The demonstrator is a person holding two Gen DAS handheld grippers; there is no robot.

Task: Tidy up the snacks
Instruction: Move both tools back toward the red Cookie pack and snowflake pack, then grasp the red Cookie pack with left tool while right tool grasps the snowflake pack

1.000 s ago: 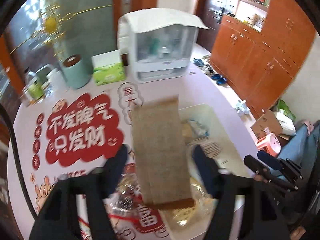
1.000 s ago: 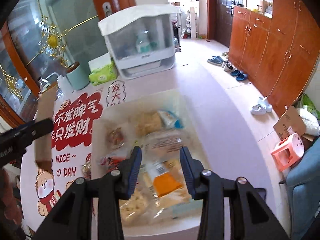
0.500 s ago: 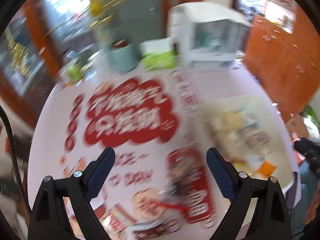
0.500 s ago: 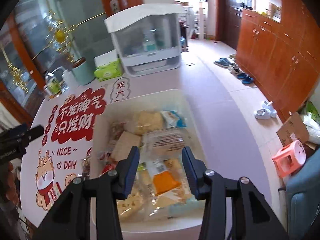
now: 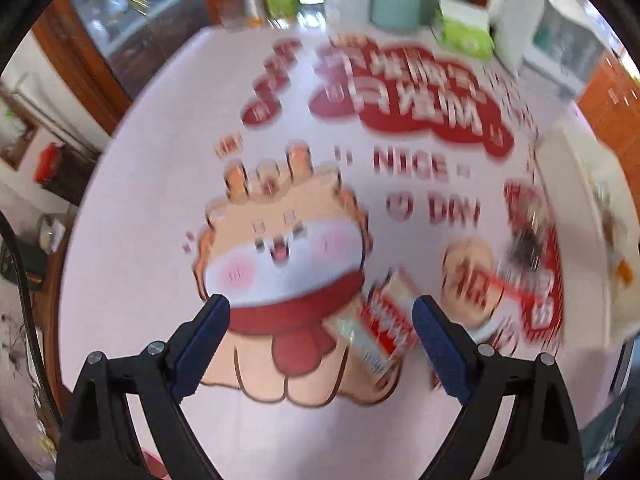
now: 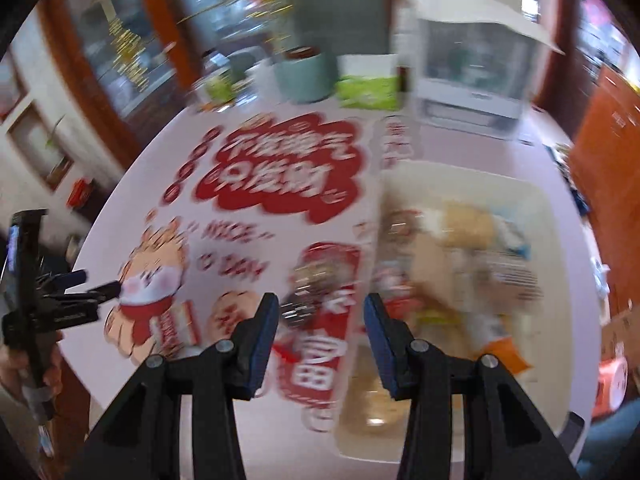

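- The left gripper points down at the printed table mat, jaws spread wide and empty
- A red-and-white snack packet lies on the mat between them, nearer the right jaw, untouched
- The right gripper has its jaws partly apart, holding nothing
- A red snack bag lies below its gap
- The clear snack bin is to the right
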